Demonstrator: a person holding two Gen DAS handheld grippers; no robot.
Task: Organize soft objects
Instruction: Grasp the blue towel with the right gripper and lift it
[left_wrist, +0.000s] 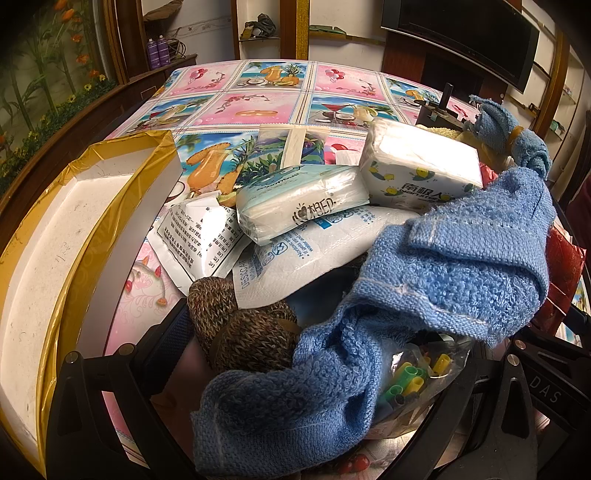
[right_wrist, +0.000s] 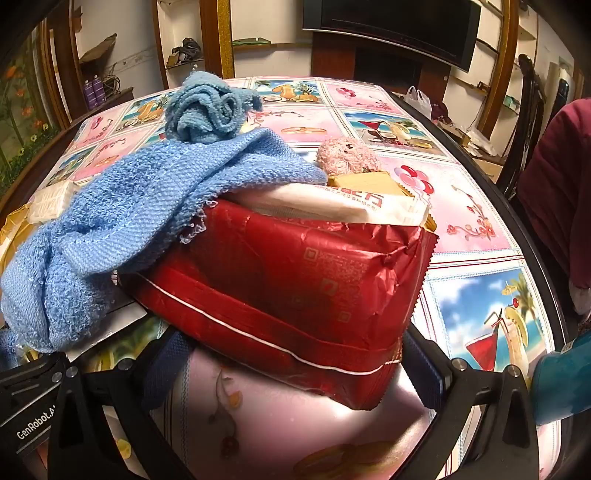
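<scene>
My left claw (left_wrist: 325, 369) is spread wide, its fingers on either side of the near end of the heap, with the towel (left_wrist: 424, 295) draped down between them and nothing pinched. The right claw (right_wrist: 295, 365) is spread too, its fingers flanking the near lower corner of the red pack (right_wrist: 288, 280); I cannot tell whether the pads touch the wrap. The soft things lie piled on the table (left_wrist: 273, 107): the towel sprawls over the middle, two tissue packs (left_wrist: 303, 199) and (left_wrist: 417, 166) rest behind it on flat paper sachets, a brown knitted roll (left_wrist: 236, 325) sits at my left finger, and a bag of coloured tubes (left_wrist: 417, 376) peeks from under the towel. The tray (left_wrist: 55, 258) with the yellow rim stands open just left of the pile. I judge the towel light and limp: it will sag and drag whatever it lies on, so I would pinch a thick fold near the hem, not a loose edge. The red pack looks plump and yielding, its film crinkled and probably slick; a grip across a corner or the sealed seam should hold better than the broad face. The rolled cloth (right_wrist: 207, 110) and the pink plush (right_wrist: 347, 155) behind it should squash easily.
</scene>
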